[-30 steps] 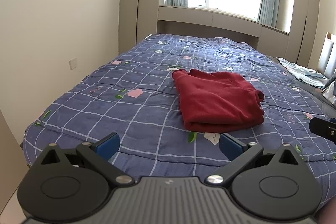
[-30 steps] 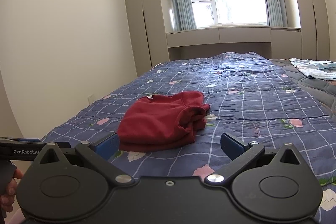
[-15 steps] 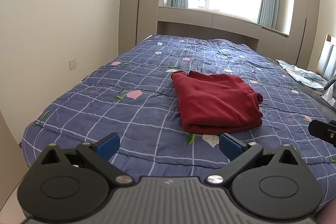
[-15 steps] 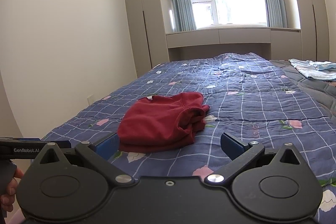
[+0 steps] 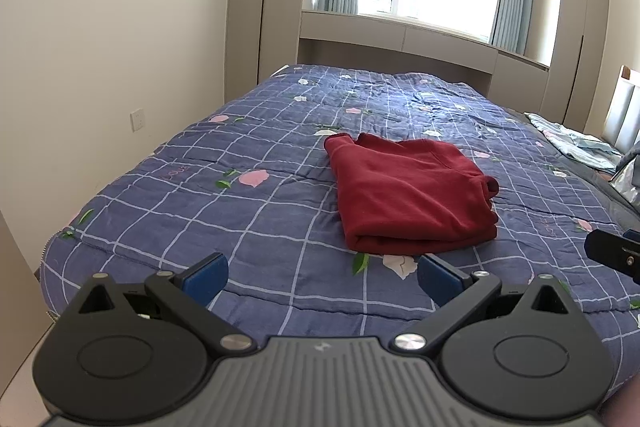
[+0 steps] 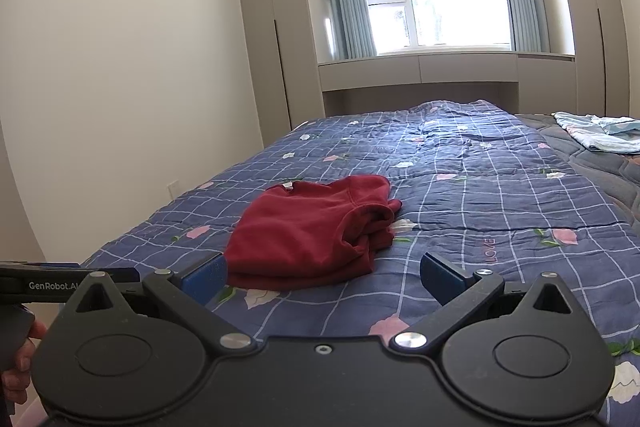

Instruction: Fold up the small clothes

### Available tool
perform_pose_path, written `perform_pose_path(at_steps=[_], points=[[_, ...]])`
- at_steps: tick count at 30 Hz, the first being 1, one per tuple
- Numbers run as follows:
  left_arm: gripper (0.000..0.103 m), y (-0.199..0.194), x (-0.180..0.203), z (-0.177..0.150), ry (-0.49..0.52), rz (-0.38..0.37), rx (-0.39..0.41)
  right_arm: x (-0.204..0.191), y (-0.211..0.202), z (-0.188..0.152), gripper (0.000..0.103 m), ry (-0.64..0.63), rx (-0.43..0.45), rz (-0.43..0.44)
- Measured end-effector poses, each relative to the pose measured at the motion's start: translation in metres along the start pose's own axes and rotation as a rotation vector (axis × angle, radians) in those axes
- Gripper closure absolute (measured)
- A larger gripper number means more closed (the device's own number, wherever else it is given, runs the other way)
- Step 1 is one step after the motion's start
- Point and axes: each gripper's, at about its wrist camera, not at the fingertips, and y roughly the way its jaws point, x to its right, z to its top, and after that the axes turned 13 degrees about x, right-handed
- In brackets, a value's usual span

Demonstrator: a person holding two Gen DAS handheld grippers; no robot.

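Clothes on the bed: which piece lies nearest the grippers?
The red garment, folded on the blue quilt just ahead of both grippers. The pale blue clothes lie far off by the bed's right edge.

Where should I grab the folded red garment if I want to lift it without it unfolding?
Likely the thick folded edge of the red garment nearest the grippers, approached low from the near side. The layers stack closed there; the far right corner is loose and bunched. Both left gripper and right gripper are open.
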Motion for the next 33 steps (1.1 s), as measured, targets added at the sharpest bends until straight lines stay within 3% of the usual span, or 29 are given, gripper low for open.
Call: perform_pose_path(at_steps=[33], points=[[0.0,0.015,0.001,-0.004,-0.008,0.009,-0.055,0.007,0.009,-0.006,0.001,0.007,-0.032,-0.004]])
